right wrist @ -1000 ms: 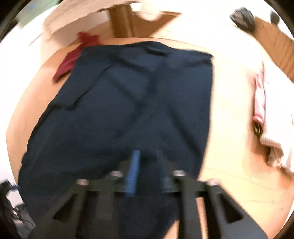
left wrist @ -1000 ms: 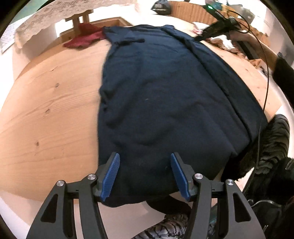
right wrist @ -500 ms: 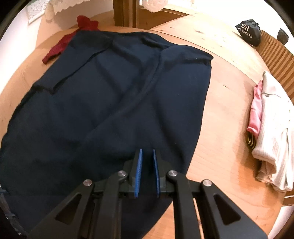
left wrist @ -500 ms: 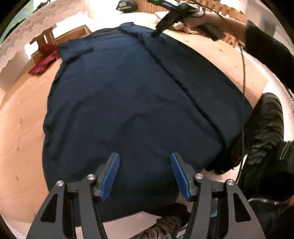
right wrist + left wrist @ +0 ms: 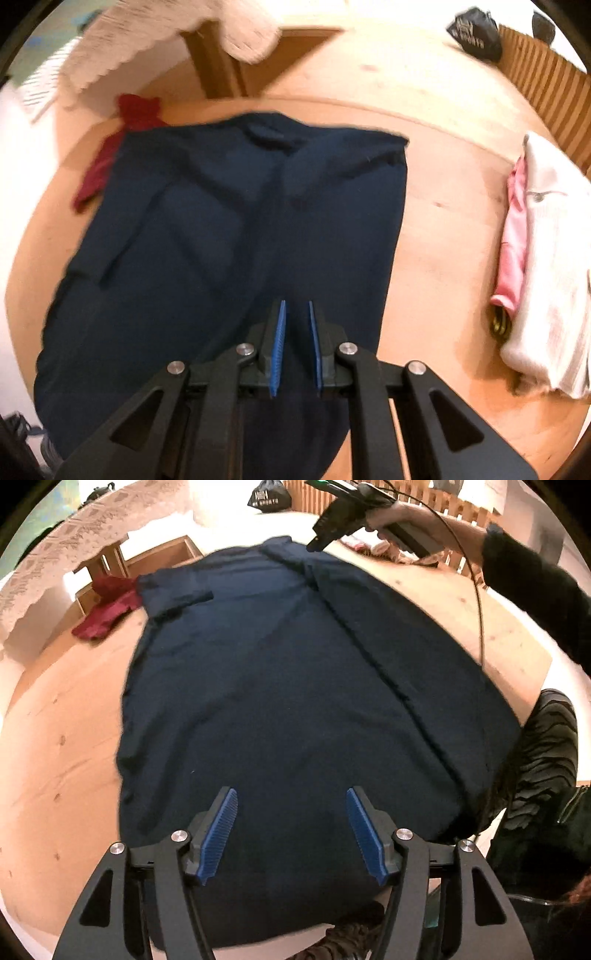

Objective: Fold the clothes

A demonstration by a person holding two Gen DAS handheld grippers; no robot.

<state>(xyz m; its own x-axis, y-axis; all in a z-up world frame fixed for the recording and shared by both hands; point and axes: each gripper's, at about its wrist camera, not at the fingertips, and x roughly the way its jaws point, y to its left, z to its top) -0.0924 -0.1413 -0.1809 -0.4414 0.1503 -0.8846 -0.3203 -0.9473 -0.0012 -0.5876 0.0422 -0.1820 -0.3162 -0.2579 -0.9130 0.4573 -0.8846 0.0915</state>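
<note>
A dark navy shirt lies spread flat on the wooden table, with its right side folded in along a long crease; its near hem hangs over the table's front edge. It also shows in the right wrist view. My left gripper is open and empty, hovering over the shirt's near hem. My right gripper hovers above the shirt's right half with its blue pads nearly together, a narrow gap between them and nothing held. The right gripper also shows in the left wrist view near the far collar.
A dark red garment lies at the far left by the shirt's shoulder. A folded white and pink pile sits at the table's right. A black bag and slatted wooden rail stand behind. A cable hangs from my right arm.
My right gripper moved forward over the shirt toward the collar, jaws staying nearly closed. My left gripper shifted over the near hem and stayed open. The shirt lies as before.
</note>
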